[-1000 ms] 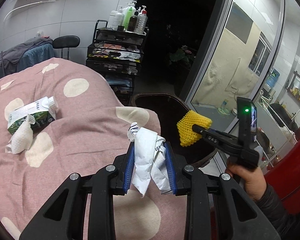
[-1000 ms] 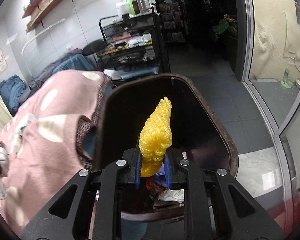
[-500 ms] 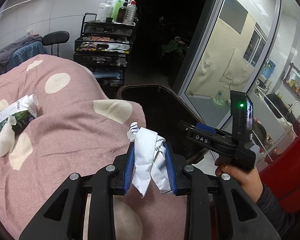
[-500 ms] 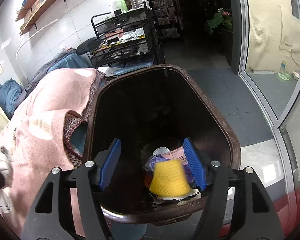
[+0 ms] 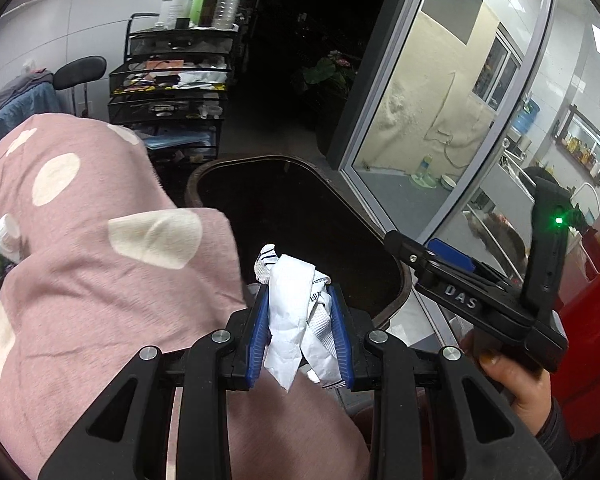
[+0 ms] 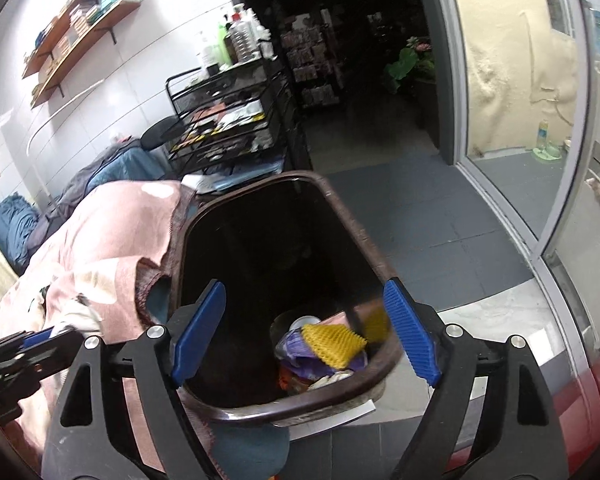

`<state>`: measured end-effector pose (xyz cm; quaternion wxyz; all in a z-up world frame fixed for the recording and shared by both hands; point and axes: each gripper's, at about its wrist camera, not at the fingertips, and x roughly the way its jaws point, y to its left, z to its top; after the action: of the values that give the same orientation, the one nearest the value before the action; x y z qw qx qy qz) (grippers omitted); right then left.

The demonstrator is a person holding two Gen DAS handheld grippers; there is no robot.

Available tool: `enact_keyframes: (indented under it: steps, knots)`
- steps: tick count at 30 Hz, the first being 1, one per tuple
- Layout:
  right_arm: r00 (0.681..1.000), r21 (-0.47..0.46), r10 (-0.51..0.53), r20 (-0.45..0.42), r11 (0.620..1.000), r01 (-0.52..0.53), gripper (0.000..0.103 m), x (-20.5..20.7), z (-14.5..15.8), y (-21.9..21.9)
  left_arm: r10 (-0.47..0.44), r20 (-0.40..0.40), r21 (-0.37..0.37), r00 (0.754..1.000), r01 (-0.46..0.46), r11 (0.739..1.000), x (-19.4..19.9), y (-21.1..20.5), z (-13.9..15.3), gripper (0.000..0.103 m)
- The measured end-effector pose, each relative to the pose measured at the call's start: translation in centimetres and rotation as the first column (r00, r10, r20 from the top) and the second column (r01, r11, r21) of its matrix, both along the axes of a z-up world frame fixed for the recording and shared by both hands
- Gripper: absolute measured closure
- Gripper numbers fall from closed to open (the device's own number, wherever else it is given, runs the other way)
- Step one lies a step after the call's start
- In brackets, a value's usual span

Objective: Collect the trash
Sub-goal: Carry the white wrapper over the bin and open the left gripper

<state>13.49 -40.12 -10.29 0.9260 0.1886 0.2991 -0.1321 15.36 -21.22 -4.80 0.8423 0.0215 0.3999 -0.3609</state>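
Beside pink blanket (image 5: 80,280), upright crumpled paper (image 5: 296,312) pinched in left gripper (image 5: 300,330); right gripper (image 6: 304,332) wide, empty.

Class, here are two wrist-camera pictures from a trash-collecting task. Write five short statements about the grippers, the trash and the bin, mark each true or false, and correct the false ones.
1. The left gripper grips crumpled white paper. True.
2. The right gripper holds the yellow foam net. False: it is open, and the net lies in the bin.
3. The bin is dark brown. True.
4. The blanket is plain blue. False: pink with pale spots.
5. The bin holds nothing. False: trash lies inside.
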Motion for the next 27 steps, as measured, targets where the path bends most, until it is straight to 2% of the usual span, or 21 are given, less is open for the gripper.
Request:
enact_keyframes:
  steps: [10,22,23,26,27]
  knots:
    - [0.998,0.0,-0.058,-0.001,0.998,0.058,0.02,-1.9,0.3,-2.3,-0.045,-0.02,0.043,0.999,0.046,0.998,1.3,-3.8,-0.9,0.074]
    - [0.996,0.002,-0.086,-0.01,0.996,0.086,0.019,-2.1,-0.1,-3.5,-0.054,-0.048,0.076,0.997,0.057,0.995,2.9,-5.7,-2.0,0.074]
    - [0.996,0.003,-0.087,-0.009,0.996,0.087,0.019,-2.1,-0.1,-3.5,-0.051,-0.048,0.076,0.998,0.054,0.996,2.9,-5.8,-2.1,0.072]
    - [0.996,-0.003,-0.092,-0.01,0.996,0.092,0.018,-2.1,-0.1,-3.5,-0.048,-0.052,0.072,0.998,0.051,0.996,3.1,-5.8,-2.1,0.059]
    - [0.996,-0.003,-0.093,-0.011,0.996,0.093,0.018,-2.1,-0.1,-3.5,-0.045,-0.049,0.072,0.998,0.048,0.996,3.0,-5.7,-2.1,0.045]
